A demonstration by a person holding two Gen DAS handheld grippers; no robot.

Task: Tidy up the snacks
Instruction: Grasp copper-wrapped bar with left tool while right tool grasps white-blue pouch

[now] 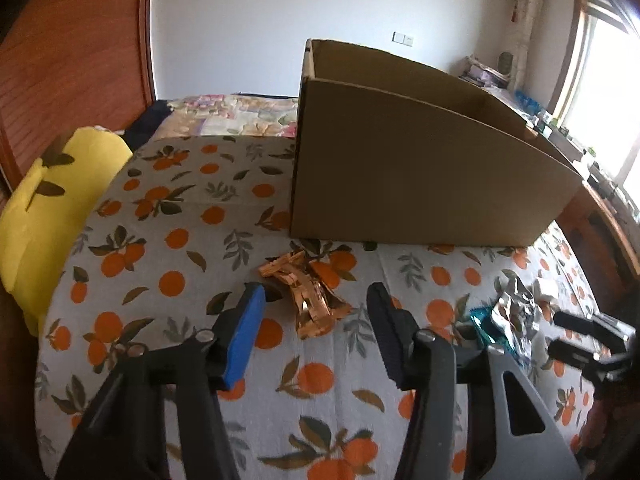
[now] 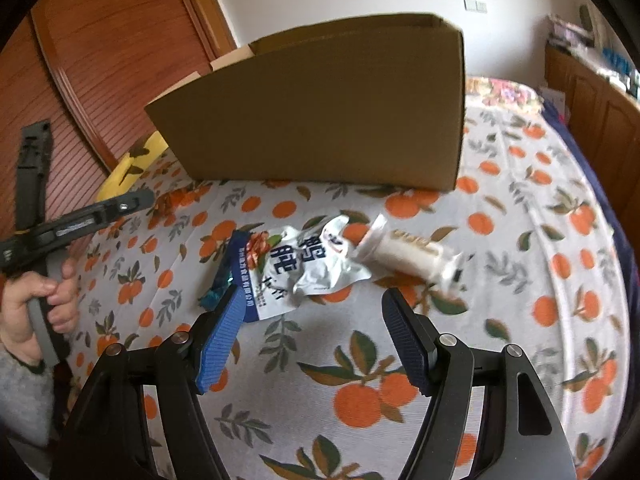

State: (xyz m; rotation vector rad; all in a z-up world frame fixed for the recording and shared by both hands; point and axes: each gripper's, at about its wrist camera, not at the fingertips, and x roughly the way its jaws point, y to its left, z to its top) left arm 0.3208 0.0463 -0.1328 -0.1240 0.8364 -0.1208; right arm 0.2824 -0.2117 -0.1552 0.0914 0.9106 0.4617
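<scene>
Copper-foil snack [image 1: 308, 292] lies on the bed [image 1: 188, 240] just before left gripper [image 1: 316, 312], jaws apart, empty; crinkly foil could slip. White pouch [image 2: 304, 268] and clear roll pack [image 2: 404, 252] lie ahead of right gripper [image 2: 312, 320], apart, empty. Cardboard box [image 1: 420, 184] stands far behind; its tall near wall blocks entry

Brown cardboard box [image 1: 420, 176], orange-fruit-print cloth [image 1: 192, 216] (green leaves), copper foil wrapper [image 1: 308, 296], white-blue snack bag [image 2: 304, 268]
</scene>
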